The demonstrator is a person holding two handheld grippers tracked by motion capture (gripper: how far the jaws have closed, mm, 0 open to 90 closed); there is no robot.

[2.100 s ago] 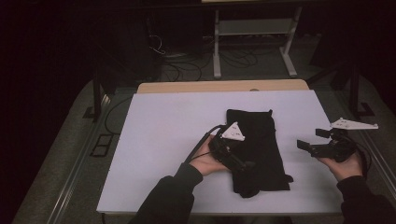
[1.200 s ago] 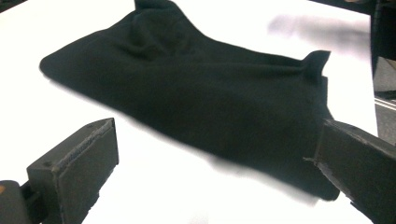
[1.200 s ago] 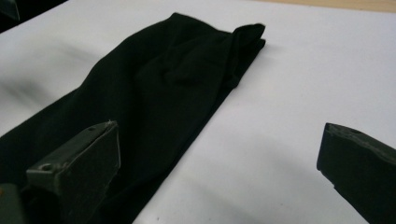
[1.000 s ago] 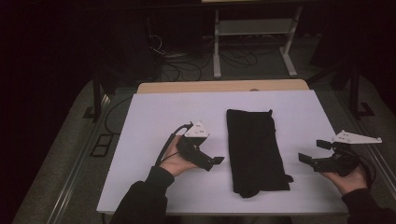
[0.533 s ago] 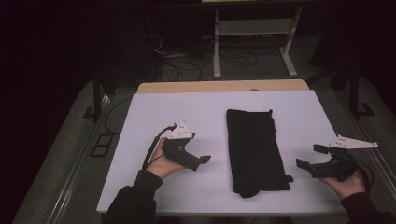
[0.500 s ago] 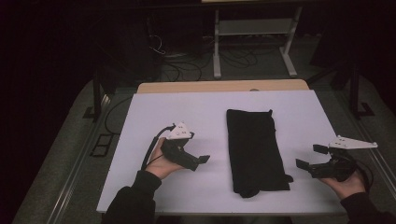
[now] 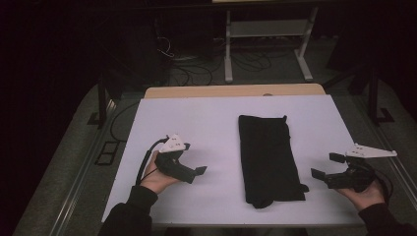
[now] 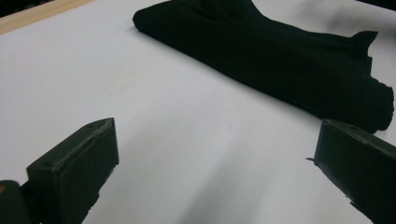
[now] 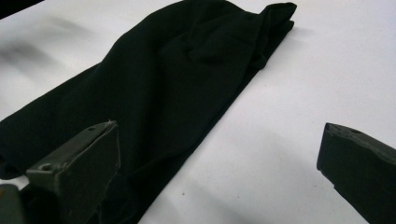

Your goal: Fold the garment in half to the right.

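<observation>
While both hands rest low near the table's [image 7: 216, 118] near edge, a folded black cloth [image 7: 269, 160] lies flat on the white top, right of centre, its long axis running from the near edge toward the far side. The left gripper [image 7: 195, 171] is held in the left hand [image 7: 156, 176] over bare table, well apart from the cloth's left edge and pointing toward it; in the left gripper view its jaws stand wide apart with nothing between them but white surface, and the cloth [image 8: 280, 70] lies beyond them, untouched. The right gripper [image 7: 327, 166] sits in the right hand [image 7: 366, 192] at the table's right edge, near the cloth's lower right corner and aimed at it; in the right gripper view its jaws are likewise spread wide and grasp nothing, the cloth [image 9: 154, 88] stretching away ahead of them. Whether the left jaw in that view touches the fabric or hovers above it cannot be told. A grey plate [image 7: 371, 152] tops the right gripper. Beyond the table's wooden far edge, the floor carries cables [image 7: 196, 73] and a stand [image 7: 268, 34] in dim light.
</observation>
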